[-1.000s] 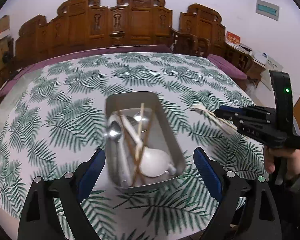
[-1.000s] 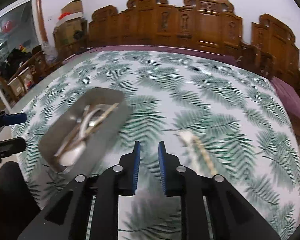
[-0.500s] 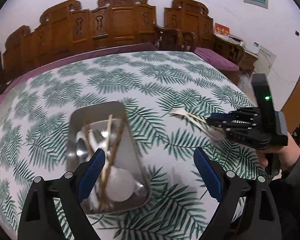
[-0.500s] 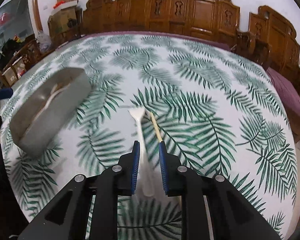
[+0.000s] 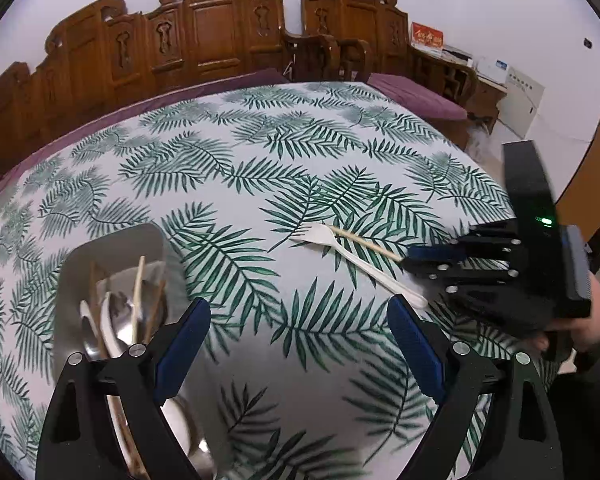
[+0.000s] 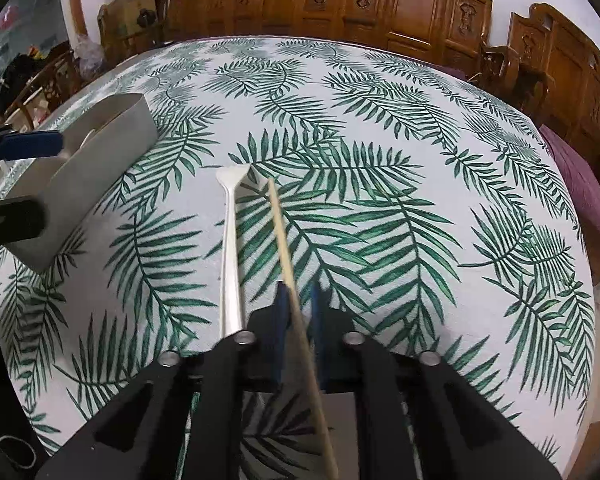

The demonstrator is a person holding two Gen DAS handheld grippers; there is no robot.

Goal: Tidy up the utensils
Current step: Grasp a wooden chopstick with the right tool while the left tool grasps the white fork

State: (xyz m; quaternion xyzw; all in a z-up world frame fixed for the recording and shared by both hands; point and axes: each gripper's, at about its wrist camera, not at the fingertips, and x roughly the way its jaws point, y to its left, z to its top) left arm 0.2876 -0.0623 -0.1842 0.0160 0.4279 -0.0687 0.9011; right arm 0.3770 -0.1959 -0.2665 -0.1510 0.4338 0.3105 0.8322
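Left wrist view: left gripper [image 5: 298,336] tilted down over the leaf-print tablecloth [image 5: 260,168], jaws spread wide and empty, metal tray [image 5: 112,248] of utensils under its left finger; right gripper [image 5: 414,254], gripped by a hand [image 5: 580,328], reached in from the right at the chopstick [image 5: 364,242]. Right wrist view: right gripper [image 6: 299,300] angled down, jaws just closed, pinching the chopstick [image 6: 282,232] that ran between the pads, white plastic fork [image 6: 230,248] just beside on the cloth, tray [image 6: 84,172] well apart at left.
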